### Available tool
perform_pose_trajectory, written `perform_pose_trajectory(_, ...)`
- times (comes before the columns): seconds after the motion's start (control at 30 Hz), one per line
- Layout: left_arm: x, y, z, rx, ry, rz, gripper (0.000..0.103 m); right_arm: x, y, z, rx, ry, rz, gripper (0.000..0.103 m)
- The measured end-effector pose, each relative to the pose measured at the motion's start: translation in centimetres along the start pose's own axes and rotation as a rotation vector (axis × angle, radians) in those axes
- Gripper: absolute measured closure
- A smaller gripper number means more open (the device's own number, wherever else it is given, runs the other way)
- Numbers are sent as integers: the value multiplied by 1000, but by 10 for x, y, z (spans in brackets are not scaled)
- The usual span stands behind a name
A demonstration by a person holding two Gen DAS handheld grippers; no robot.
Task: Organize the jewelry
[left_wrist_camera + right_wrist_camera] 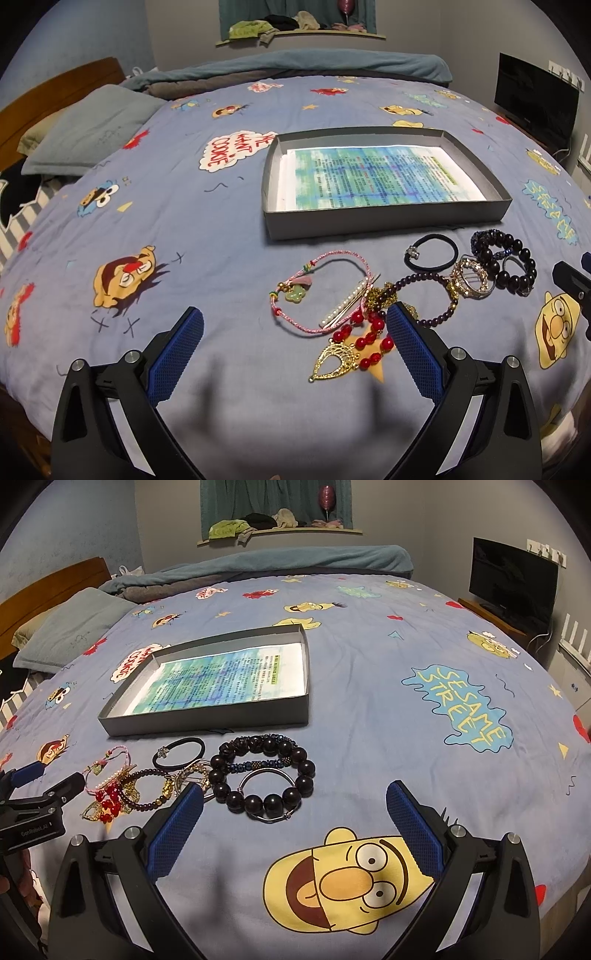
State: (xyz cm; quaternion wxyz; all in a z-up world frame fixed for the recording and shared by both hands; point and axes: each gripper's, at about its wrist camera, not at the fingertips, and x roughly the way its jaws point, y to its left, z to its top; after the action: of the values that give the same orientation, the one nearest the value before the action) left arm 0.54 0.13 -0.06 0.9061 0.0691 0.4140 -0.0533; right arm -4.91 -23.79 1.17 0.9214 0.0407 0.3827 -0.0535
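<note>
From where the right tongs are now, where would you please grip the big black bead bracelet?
Probably its near arc, approached from above. The big black bead bracelet lies flat, and that side is free of the pile, unlike the left side beside the gold hair clip.

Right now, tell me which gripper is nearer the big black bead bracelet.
Right. The right gripper hangs open just short of the bracelet, which lies ahead toward its left finger. The left gripper is open over the red beads, well left of it.

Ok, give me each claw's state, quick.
Left claw: open, holding nothing, above the jewelry.
Right claw: open, holding nothing, above the bedspread.
</note>
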Motion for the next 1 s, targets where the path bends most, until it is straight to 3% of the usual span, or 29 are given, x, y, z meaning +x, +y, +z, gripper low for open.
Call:
perform_pose_trajectory(0.53,10,1,-4,0,9,4,5,5,-8,-2,34,-11,11,5)
perform_pose_trajectory(1.0,17,9,-6,-27,7,-34,5,10,-2,-4,-34,-56,2,5)
